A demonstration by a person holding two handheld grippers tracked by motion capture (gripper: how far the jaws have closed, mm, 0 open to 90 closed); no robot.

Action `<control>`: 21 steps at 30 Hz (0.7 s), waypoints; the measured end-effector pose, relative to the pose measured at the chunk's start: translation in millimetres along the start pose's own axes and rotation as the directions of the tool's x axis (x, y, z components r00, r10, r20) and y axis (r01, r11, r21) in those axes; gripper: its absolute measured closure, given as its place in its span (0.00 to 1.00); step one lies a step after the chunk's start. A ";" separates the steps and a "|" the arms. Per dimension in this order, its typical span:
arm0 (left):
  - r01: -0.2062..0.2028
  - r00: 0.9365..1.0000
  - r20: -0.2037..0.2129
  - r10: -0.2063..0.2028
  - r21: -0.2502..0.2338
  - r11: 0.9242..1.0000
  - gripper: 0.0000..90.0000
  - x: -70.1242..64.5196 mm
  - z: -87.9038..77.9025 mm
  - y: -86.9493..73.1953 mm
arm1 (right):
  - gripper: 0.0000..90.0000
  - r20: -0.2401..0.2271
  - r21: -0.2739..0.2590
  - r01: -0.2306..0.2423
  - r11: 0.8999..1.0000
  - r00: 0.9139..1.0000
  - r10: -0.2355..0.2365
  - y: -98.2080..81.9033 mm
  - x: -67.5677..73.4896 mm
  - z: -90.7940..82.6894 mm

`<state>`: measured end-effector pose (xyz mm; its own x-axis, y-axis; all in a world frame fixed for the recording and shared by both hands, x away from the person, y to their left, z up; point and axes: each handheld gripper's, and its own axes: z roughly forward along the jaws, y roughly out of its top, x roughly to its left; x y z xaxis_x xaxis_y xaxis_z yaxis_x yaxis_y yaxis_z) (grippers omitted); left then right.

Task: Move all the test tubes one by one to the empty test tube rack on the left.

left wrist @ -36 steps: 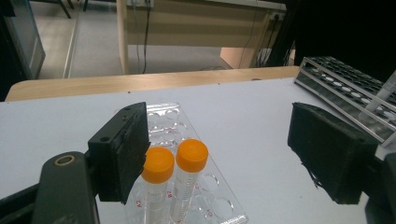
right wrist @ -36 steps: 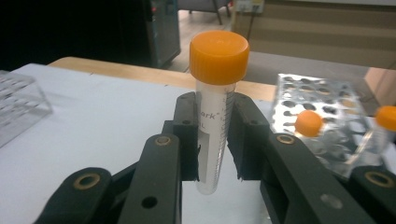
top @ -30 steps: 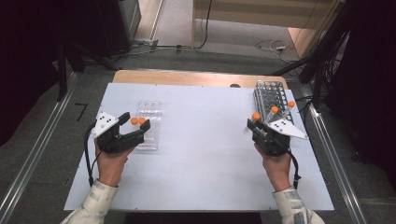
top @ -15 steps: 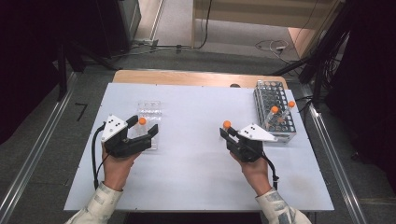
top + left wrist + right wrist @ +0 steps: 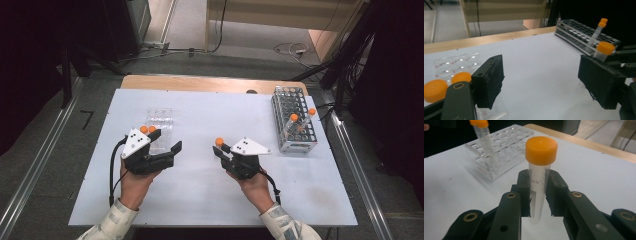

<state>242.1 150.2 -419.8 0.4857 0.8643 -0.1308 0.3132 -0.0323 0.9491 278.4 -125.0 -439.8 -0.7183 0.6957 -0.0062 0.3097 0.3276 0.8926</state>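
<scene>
The right hand-held gripper (image 5: 226, 152) has come away from the grey tube rack (image 5: 293, 120) at the far right and now is over the middle of the desk (image 5: 210, 200), its jaws clamped on an orange-capped tube (image 5: 539, 177), held upright. The left hand-held gripper (image 5: 167, 145) stands wide open with nothing between its jaws, just in front of the clear rack (image 5: 160, 120), where two orange caps (image 5: 148, 129) show. Two tubes stay in the grey rack. I judge the tube is being carried toward the clear rack
</scene>
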 end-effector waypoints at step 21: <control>-0.098 0.978 0.191 0.089 0.037 0.995 0.66 -26.9 8.6 -9.7 | 0.80 -0.162 0.015 0.064 0.998 0.985 -0.061 10.7 58.0 32.1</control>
<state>233.0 122.9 -428.0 0.6586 0.7460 -0.0983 0.2946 -0.1354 0.9460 260.0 -60.6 -445.0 -0.8275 0.5614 0.0125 0.2723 0.3816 0.8833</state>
